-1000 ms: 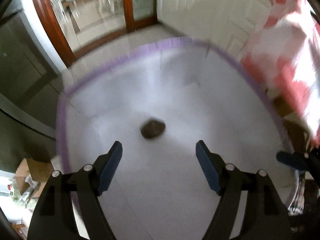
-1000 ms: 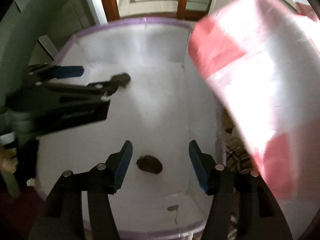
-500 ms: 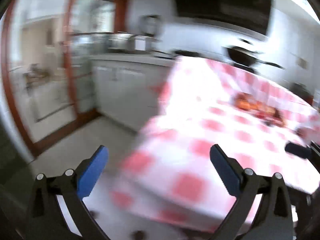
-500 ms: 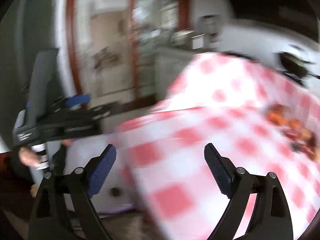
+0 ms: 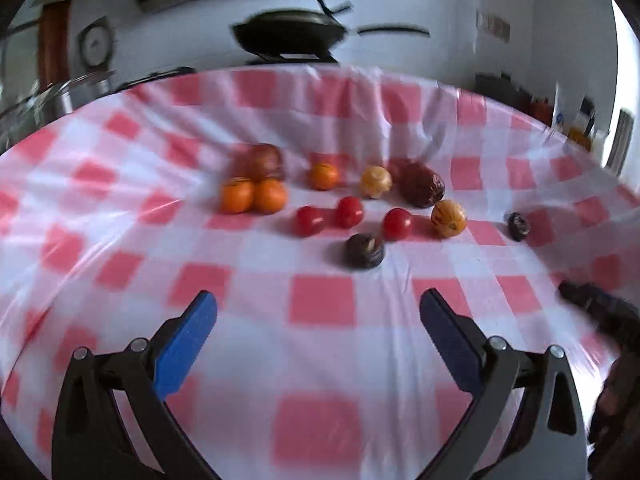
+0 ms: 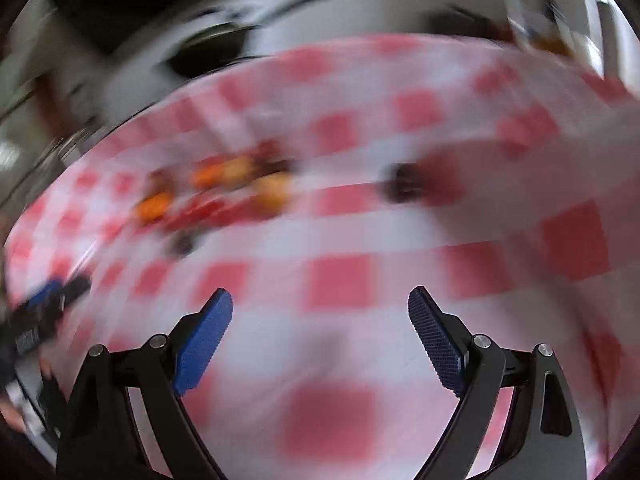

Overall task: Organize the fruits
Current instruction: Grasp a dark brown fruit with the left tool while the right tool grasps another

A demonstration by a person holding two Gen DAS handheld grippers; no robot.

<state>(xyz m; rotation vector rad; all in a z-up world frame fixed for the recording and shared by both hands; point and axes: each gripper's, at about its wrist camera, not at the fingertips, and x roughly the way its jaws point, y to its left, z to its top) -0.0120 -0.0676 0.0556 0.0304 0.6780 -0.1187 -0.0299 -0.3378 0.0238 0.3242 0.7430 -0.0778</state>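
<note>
Several fruits lie on a red-and-white checked tablecloth. In the left wrist view I see oranges, red tomatoes, a dark round fruit nearest me, a large dark red fruit, a yellow-orange striped fruit and a small dark fruit apart at the right. My left gripper is open and empty, short of the fruits. My right gripper is open and empty; its view is blurred, with the fruit cluster at far left.
A black pan stands on the counter behind the table. Bottles and jars sit at the far right. The right gripper's tip shows at the right edge of the left wrist view; the left gripper shows at the left of the right wrist view.
Both grippers have swung up from the white purple-rimmed bin on the floor to face the tabletop and its fruits. Both jaws stay open and have widened a little.
</note>
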